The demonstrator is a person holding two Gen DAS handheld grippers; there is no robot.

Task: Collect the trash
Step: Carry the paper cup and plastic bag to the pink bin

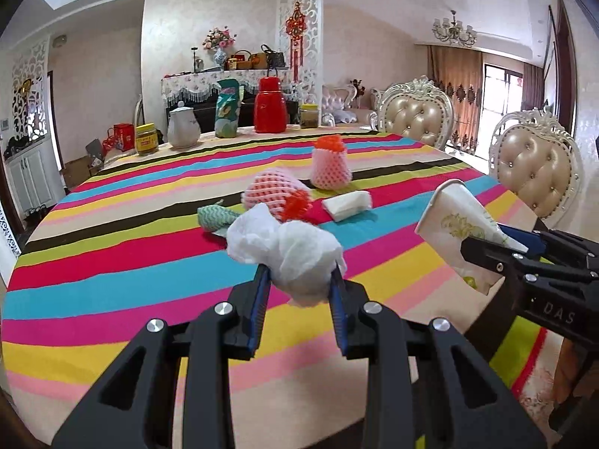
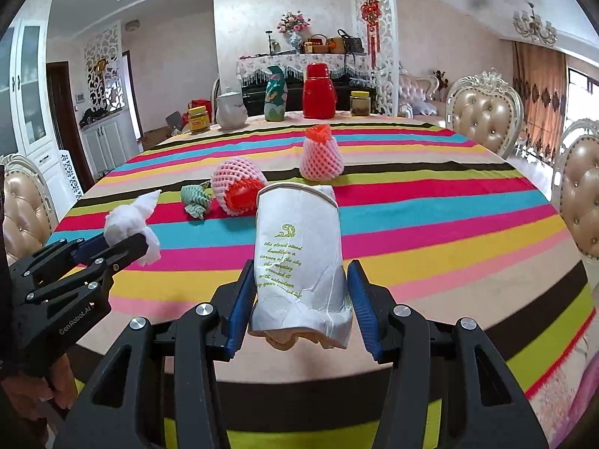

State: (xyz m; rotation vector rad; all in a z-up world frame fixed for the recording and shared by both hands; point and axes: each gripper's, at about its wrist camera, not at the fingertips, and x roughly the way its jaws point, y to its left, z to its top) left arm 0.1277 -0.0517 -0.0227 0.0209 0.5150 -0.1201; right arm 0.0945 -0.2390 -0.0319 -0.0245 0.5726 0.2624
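Observation:
My left gripper point(image 1: 301, 273) is shut on a crumpled white tissue point(image 1: 292, 250), held above the striped tablecloth point(image 1: 112, 262). In the right wrist view the left gripper point(image 2: 127, 240) and tissue point(image 2: 129, 217) appear at the left. My right gripper point(image 2: 301, 273) is shut on a crushed white paper cup point(image 2: 299, 247) with green print; the cup point(image 1: 456, 224) also shows at the right of the left wrist view. On the table lie two pink foam fruit nets point(image 1: 329, 166) point(image 1: 271, 192), a folded white tissue point(image 1: 348, 205) and a green crumpled scrap point(image 1: 217, 217).
Along the table's far edge stand a yellow-lidded jar point(image 1: 146, 138), a white teapot point(image 1: 182, 127), a green pouch point(image 1: 228, 108), a red thermos point(image 1: 270, 104) and another jar point(image 1: 309, 116). Padded chairs point(image 1: 415, 116) point(image 1: 539, 172) stand at the right; another chair point(image 2: 22, 209) at the left.

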